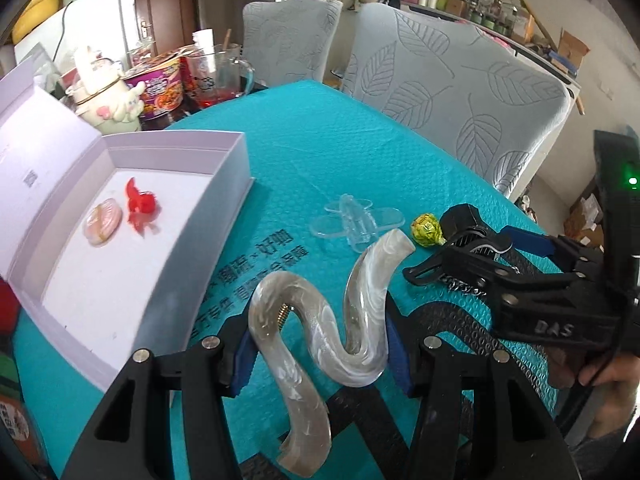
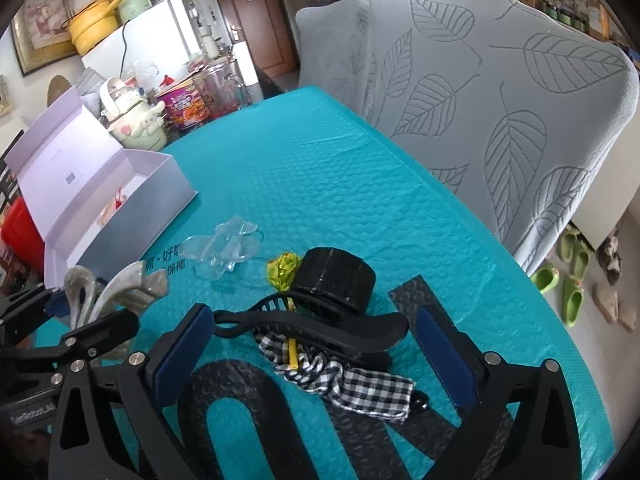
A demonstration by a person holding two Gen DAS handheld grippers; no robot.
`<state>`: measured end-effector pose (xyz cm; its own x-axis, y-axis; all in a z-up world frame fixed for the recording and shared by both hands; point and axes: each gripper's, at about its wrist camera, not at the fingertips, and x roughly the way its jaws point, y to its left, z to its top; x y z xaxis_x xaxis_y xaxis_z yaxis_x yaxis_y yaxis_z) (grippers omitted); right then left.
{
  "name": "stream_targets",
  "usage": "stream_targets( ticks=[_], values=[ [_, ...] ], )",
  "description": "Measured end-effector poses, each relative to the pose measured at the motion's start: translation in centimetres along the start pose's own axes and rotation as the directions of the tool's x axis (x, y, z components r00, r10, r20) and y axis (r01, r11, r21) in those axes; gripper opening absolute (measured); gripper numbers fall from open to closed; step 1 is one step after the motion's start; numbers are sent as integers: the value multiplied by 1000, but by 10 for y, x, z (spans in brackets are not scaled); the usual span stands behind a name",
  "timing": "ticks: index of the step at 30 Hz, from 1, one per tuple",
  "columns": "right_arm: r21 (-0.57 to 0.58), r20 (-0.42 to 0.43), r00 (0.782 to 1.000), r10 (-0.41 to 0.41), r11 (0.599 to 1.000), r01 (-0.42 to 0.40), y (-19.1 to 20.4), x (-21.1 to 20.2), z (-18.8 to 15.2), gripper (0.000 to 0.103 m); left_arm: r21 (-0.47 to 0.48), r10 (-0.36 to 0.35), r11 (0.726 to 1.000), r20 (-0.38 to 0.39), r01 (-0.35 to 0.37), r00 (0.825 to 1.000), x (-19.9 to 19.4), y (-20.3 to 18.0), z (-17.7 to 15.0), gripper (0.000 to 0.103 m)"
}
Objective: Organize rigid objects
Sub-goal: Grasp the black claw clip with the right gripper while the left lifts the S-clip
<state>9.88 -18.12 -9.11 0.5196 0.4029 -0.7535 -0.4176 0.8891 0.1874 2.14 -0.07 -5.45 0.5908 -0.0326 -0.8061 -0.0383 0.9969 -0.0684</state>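
My left gripper [image 1: 320, 356] is shut on a wavy marbled grey hair clip [image 1: 316, 336], held above the teal table; it also shows in the right wrist view [image 2: 116, 292]. My right gripper [image 2: 316, 332] is open around a black hair claw [image 2: 320, 312] lying on a black-and-white checked bow clip [image 2: 352, 380]; its jaws stand apart from the claw. A yellow-green wrapped lollipop [image 2: 284, 266] and a clear plastic clip [image 2: 226, 250] lie beyond. An open white box [image 1: 132, 216] holds a pink shell-like piece [image 1: 103, 221] and a red clip [image 1: 140, 204].
Two leaf-patterned chairs [image 1: 460, 80] stand along the table's far side. A glass jug [image 1: 224, 76], noodle cup [image 1: 160, 88] and a cream toy kettle [image 1: 108, 96] crowd the far left corner. Teal mat [image 2: 340, 184] covers the table.
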Motion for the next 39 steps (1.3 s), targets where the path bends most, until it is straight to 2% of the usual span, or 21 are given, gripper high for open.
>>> stream_targets(
  ticks=[5, 8, 9, 19, 23, 25, 26, 27, 32, 39],
  values=[
    [29, -10, 1000, 1, 1000, -1, 4, 11, -2, 101, -27, 2, 1000, 3, -2, 1000, -5, 9, -5, 54],
    [52, -20, 1000, 9, 999, -8, 3, 15, -4, 77, -34, -4, 999, 1, 4, 1000, -5, 10, -8, 54],
    [52, -11, 1000, 7, 999, -7, 3, 13, -5, 73, -36, -6, 999, 0, 6, 1000, -4, 11, -8, 54],
    [56, 35, 999, 26, 998, -28, 2, -1, -7, 62, -41, -18, 999, 14, 18, 1000, -12, 10, -12, 54],
    [40, 63, 997, 42, 998, -44, 6, -12, -8, 55, -53, -23, 998, 19, 24, 1000, -14, 14, -13, 54],
    [35, 77, 995, 58, 998, -61, 7, -18, -8, 44, -58, -23, 998, 23, 24, 999, -16, 16, -13, 54],
    [34, 81, 995, 63, 997, -66, 8, -20, -8, 29, -60, -23, 998, 25, 25, 999, -17, 16, -14, 54],
    [32, 78, 995, 65, 997, -68, 10, -21, -8, 25, -61, -24, 998, 27, 26, 999, -19, 17, -14, 54],
    [-5, 55, 996, 68, 998, -68, 19, -19, -16, 21, -71, -18, 997, 42, 21, 999, -26, 20, -17, 54],
    [-40, 72, 993, 90, 995, -87, 29, -31, -21, 21, -93, -4, 996, 58, 9, 998, -35, 26, -21, 54]
  ],
)
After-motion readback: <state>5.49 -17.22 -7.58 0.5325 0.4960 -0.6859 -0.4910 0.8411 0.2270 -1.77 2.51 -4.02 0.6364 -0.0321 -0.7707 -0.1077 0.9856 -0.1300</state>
